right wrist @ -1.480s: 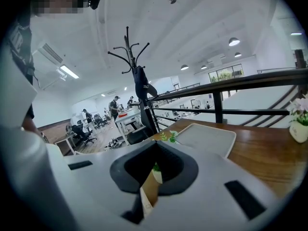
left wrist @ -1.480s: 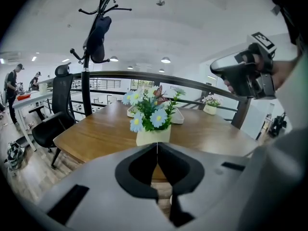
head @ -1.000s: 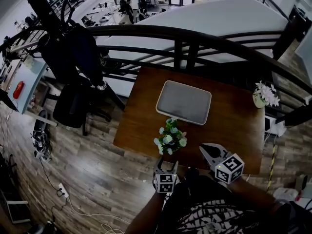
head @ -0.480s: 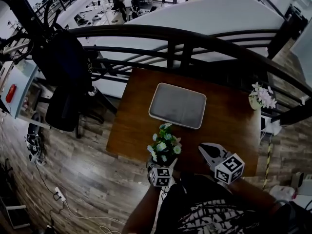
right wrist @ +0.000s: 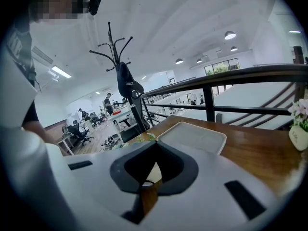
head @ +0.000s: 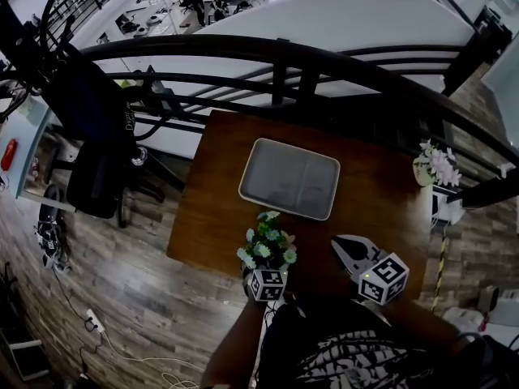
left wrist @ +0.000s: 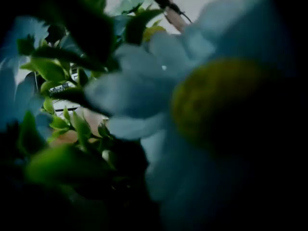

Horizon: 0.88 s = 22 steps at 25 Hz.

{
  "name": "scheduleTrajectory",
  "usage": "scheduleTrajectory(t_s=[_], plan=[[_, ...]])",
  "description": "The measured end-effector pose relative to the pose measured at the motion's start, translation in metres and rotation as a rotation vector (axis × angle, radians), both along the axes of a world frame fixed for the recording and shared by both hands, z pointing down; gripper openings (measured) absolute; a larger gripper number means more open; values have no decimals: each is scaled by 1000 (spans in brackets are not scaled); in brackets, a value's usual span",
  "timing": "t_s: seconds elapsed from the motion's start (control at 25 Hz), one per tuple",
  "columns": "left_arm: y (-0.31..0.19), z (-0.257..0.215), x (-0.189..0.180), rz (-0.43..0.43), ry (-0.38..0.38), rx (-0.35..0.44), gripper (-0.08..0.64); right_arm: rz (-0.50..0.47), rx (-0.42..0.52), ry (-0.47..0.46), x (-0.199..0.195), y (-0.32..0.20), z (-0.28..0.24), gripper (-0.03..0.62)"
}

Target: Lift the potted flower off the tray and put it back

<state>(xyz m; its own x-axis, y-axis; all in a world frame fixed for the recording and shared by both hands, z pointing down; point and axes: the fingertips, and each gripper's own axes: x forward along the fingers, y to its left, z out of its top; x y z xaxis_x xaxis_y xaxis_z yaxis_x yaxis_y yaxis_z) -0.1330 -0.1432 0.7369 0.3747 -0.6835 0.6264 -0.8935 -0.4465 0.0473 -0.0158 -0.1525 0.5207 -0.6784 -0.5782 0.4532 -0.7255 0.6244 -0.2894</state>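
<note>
Blurred potted flower hides the just-widened fingers of the left gripper.

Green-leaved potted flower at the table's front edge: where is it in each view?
Head view: potted flower low centre, at the front edge of the table, nearer than the tray.
Left gripper view: potted flower fills the frame, blurred petals and leaves right at the lens.
Right gripper view: only a sliver of the potted flower, just left of the tray.
Shared landmark: the tray, in the head and right gripper views; blossoms block it in the left gripper view.
</note>
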Motion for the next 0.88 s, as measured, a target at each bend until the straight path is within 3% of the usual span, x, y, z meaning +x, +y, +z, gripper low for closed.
scheduleTrajectory(t_s=[0.6,0.88], plan=[[-8,7,-3,-22,-25,-13,526,-68,-30,-54,-12,-43,11,-3],[-34,-48,0,-95,-4,50,526,-73,-22,-109,-1,-56,1,-3]])
